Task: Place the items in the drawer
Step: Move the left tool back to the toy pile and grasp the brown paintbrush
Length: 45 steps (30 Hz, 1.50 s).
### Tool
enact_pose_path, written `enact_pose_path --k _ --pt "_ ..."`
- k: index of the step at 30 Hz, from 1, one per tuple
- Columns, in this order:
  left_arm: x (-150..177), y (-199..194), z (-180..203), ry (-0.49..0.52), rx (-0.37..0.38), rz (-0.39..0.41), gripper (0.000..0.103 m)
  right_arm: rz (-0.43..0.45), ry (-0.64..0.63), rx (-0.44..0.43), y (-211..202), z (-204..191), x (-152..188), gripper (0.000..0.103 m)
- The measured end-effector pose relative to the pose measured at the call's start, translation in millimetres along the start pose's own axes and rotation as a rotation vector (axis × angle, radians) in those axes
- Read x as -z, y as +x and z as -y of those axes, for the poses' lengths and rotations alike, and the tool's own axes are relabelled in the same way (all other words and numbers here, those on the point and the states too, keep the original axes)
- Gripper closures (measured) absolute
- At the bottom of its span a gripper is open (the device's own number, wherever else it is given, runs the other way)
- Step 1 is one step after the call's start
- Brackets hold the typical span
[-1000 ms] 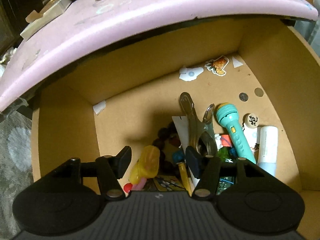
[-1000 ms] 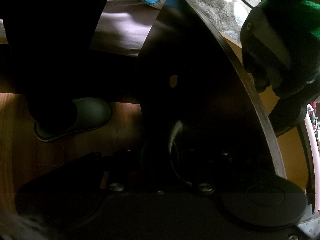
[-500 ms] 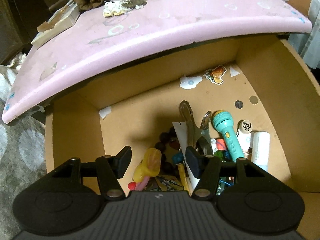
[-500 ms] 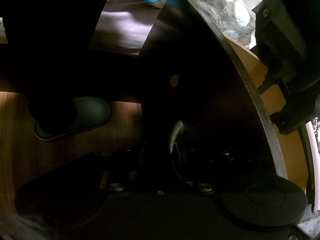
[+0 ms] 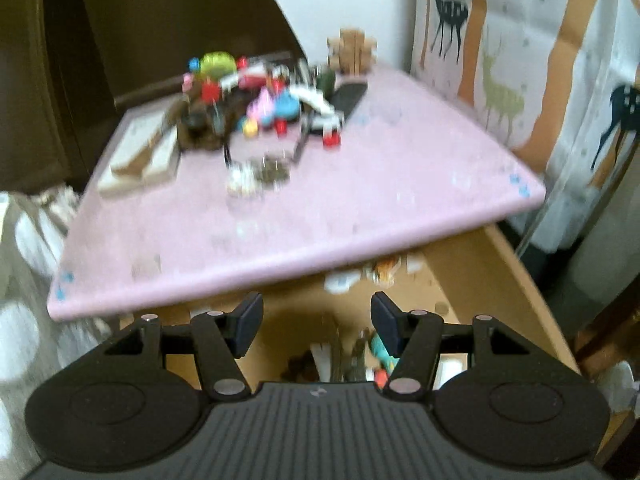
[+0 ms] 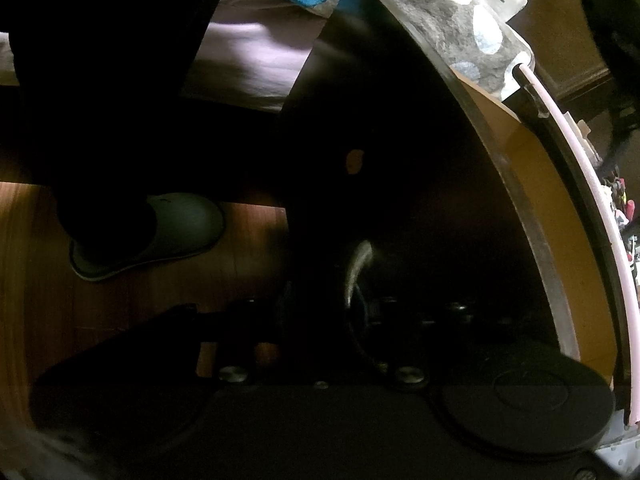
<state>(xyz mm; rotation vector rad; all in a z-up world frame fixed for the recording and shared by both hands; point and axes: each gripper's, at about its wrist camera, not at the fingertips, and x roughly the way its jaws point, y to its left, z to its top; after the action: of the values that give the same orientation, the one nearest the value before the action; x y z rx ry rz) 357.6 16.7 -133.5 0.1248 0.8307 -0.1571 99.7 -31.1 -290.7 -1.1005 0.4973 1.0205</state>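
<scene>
My left gripper (image 5: pixel 316 320) stands open and empty above the open drawer (image 5: pixel 500 280), just below the pink tabletop's (image 5: pixel 320 208) front edge. In the drawer lie a teal toy microphone (image 5: pixel 380 350) and several other small items, partly hidden by the gripper body. A pile of small toys (image 5: pixel 260 100) sits at the back of the tabletop. My right gripper (image 6: pixel 320 312) is low against the drawer's dark front panel (image 6: pixel 400 160). Its jaws are opening, with the curved metal handle (image 6: pixel 356 268) between them. In the dark I cannot tell whether the pads touch the handle.
A flat box (image 5: pixel 140 160) lies at the tabletop's left. A deer-print curtain (image 5: pixel 520 60) hangs at the right and a dark cabinet (image 5: pixel 100 40) stands behind. A person's slippered foot (image 6: pixel 168 232) rests on the wooden floor (image 6: pixel 40 260) left of the drawer front.
My left gripper has risen and tilted up, from looking into the drawer to facing the tabletop's pile. Its jaws keep the same gap. The right gripper stays at the handle.
</scene>
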Motion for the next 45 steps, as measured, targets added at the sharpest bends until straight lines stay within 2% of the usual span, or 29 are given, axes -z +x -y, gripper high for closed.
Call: enact_pose_path --k 8,14,23,25,27,30,35,39,45 --pt "-42.9 5.0 -30.4 -0.046 -0.056 0.129 0.045 0.007 -0.002 -0.001 -1.2 -0.7 1.0 0.069" --pt "-71.3 20.3 -51.1 -0.051 -0.099 0.183 0.045 0.013 -0.006 -0.002 -2.2 -1.6 1.7 0.068" --pt "-81.9 48.5 -92.1 -0.089 -0.198 0.174 0.045 0.018 -0.008 -0.004 -3.1 -1.5 3.3 0.067" --pt "-81.9 53.3 -103.4 -0.094 -0.221 0.170 0.046 0.020 -0.008 -0.004 -3.2 -1.6 3.7 0.067" --pt "-83.7 56.8 -117.4 -0.118 -0.231 0.177 0.053 0.021 -0.007 -0.004 -3.1 -1.9 4.0 0.067" --pt "-93.3 64.9 -133.5 -0.141 -0.219 0.175 0.062 0.022 -0.007 -0.004 -3.0 -2.7 4.3 0.066" --pt "-113.6 89.8 -141.2 -0.112 -0.180 0.148 0.068 0.024 -0.009 -0.003 -2.5 -3.5 4.5 0.064" --pt "-122.7 111.1 -140.7 -0.072 -0.167 0.114 0.070 0.024 -0.009 -0.004 -2.8 -3.4 4.3 0.064" --pt "-130.2 133.0 -148.3 -0.064 -0.139 0.079 0.072 0.026 -0.008 -0.005 -3.0 -3.2 4.1 0.064"
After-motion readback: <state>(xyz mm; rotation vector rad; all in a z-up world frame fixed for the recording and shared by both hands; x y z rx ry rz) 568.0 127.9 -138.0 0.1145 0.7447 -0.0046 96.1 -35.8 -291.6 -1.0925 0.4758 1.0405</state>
